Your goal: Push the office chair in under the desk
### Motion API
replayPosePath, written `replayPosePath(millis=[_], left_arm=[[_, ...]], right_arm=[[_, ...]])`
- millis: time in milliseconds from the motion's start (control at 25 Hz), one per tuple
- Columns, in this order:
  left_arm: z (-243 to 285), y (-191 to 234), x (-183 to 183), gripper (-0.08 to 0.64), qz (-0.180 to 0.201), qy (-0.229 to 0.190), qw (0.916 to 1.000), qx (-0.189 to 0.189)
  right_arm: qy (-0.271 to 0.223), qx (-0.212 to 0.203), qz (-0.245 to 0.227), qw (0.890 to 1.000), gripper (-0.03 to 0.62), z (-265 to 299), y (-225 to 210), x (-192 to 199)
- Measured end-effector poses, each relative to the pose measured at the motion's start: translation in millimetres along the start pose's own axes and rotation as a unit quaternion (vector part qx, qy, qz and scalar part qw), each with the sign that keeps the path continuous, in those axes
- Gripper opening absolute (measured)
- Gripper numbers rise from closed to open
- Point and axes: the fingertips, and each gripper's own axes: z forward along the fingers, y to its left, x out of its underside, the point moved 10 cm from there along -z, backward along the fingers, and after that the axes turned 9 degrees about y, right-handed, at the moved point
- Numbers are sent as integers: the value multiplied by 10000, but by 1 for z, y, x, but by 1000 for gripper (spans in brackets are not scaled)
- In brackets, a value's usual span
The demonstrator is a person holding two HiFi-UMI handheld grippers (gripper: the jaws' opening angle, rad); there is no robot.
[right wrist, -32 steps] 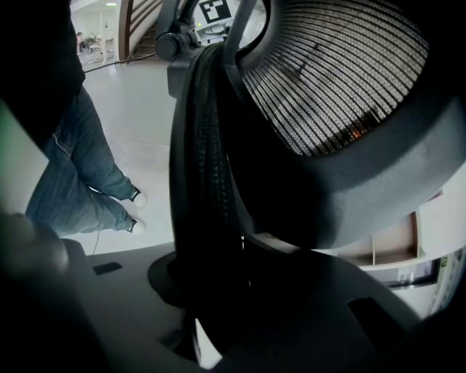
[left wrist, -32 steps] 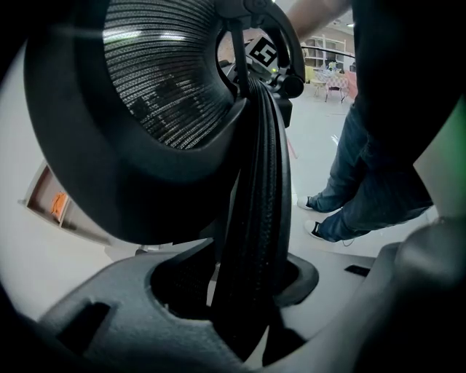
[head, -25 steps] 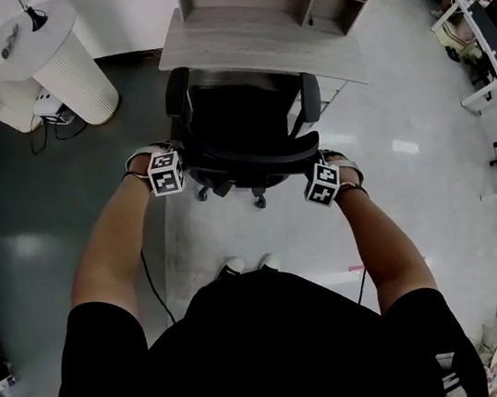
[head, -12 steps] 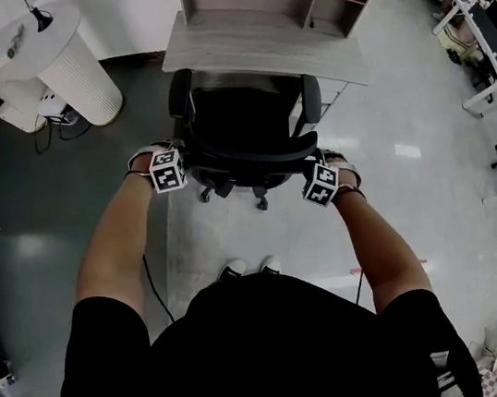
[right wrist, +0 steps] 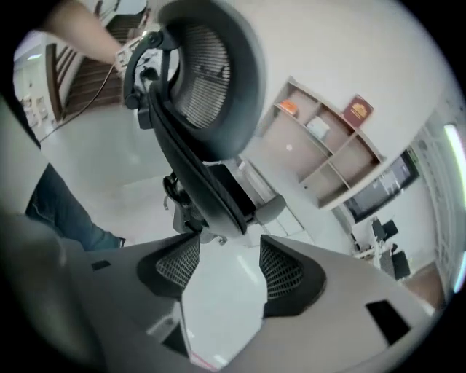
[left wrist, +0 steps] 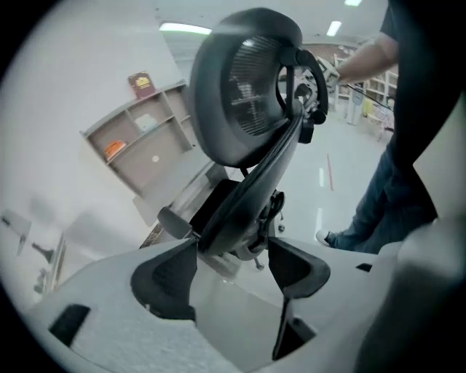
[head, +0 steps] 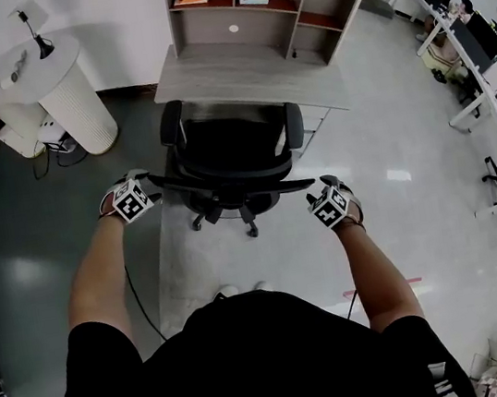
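Observation:
The black mesh office chair (head: 233, 160) stands with its seat at the front edge of the grey wooden desk (head: 238, 71), backrest towards me. My left gripper (head: 141, 189) is off the backrest's left end and my right gripper (head: 324, 192) off its right end. Both pairs of jaws are opening, and nothing sits between the pads. In the left gripper view the backrest (left wrist: 244, 87) rises just beyond the left gripper (left wrist: 233, 271). In the right gripper view the backrest (right wrist: 211, 73) likewise stands past the right gripper (right wrist: 229, 268).
A shelf hutch (head: 255, 5) with a red book sits on the desk. A white ribbed round table (head: 70, 76) with a lamp stands at the left, cables by its foot. Other desks and chairs (head: 496, 107) line the right side. My shoes (head: 235, 290) are behind the chair.
Both grippers have let go of the backrest's top rail and drawn outward and back. The chair has rolled a little closer to the desk.

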Motion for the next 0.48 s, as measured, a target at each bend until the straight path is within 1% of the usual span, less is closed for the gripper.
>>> replayPosePath(millis=[80, 120, 160, 200, 240, 280, 360, 440, 480], left_arm=[[-14, -5, 20, 310, -662, -241, 9974, -151], [-21, -8, 28, 310, -994, -413, 9939, -248], [-27, -12, 35, 308, -1305, -613, 9889, -352], [-32, -17, 40, 307, -1583, -820, 9830, -448], [-36, -23, 45, 294, -1815, -1017, 9767, -537], [-39, -29, 48, 269, -1987, -1184, 9709, -618], [-43, -40, 47, 214, -2182, -1417, 9627, -740], [-50, -46, 36, 187, -2351, -1699, 9534, -832], [-55, -47, 28, 179, -2450, -1894, 9465, -903]], right_arm=[[-30, -33, 503, 9987, 253, -9, -9, 27], [-75, -30, 763, 9971, 247, -14, -14, 39], [-121, -5, 1026, 9946, 215, -19, -18, 51], [-158, 32, 1285, 9916, 146, -23, -22, 62], [-189, 62, 1533, 9880, 99, -27, -26, 71], [-222, 78, 1767, 9840, 84, -31, -29, 78], [-344, 100, 2147, 9760, 54, -38, -37, 85], [-535, 145, 2338, 9707, 40, -47, -47, 82], [-654, 154, 2392, 9686, 34, -51, -51, 78]])
